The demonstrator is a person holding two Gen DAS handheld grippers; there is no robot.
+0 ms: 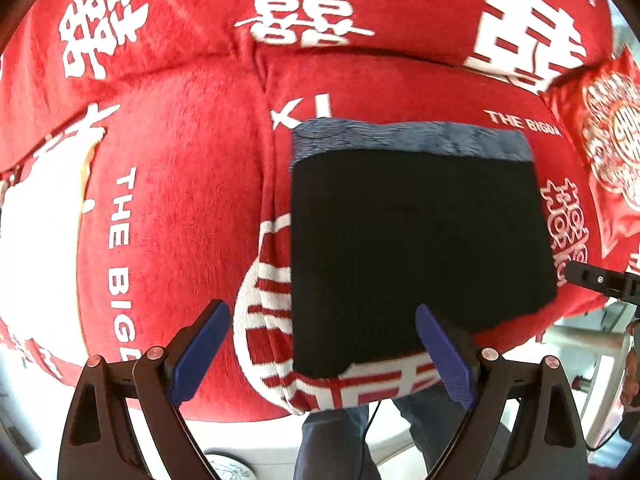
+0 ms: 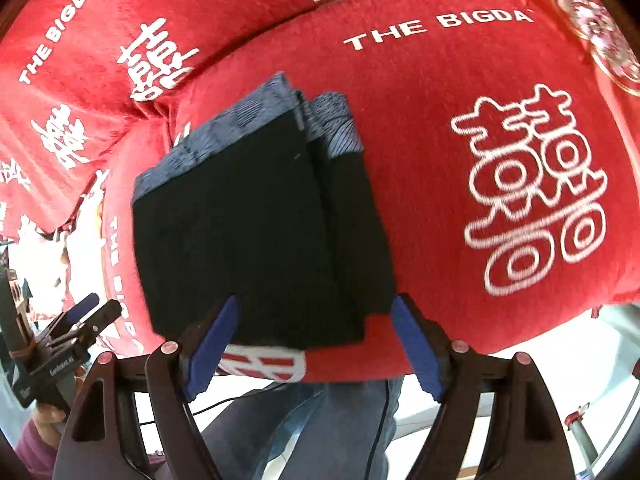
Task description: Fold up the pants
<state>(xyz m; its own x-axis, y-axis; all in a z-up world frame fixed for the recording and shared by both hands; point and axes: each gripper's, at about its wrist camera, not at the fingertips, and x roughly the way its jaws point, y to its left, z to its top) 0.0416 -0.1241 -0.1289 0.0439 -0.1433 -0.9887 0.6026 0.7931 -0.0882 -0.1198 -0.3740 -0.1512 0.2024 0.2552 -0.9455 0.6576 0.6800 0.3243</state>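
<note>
The black pants point(image 1: 416, 240) lie folded into a compact rectangle on the red sofa cushion point(image 1: 180, 200), with a blue-grey band along the far edge. In the right wrist view the pants point(image 2: 256, 232) show stacked layers. My left gripper point(image 1: 324, 348) is open and empty, its blue pads held above the near edge of the pants. My right gripper point(image 2: 316, 344) is open and empty, also above the near edge. The right gripper's tip also shows in the left wrist view point(image 1: 600, 280).
The sofa is covered in red fabric with white characters and "THE BIGDA" lettering. A red patterned pillow point(image 1: 604, 152) lies to the right. The sofa's front edge drops to a white floor point(image 2: 500, 404), where the person's jeans-clad legs point(image 2: 304, 428) stand.
</note>
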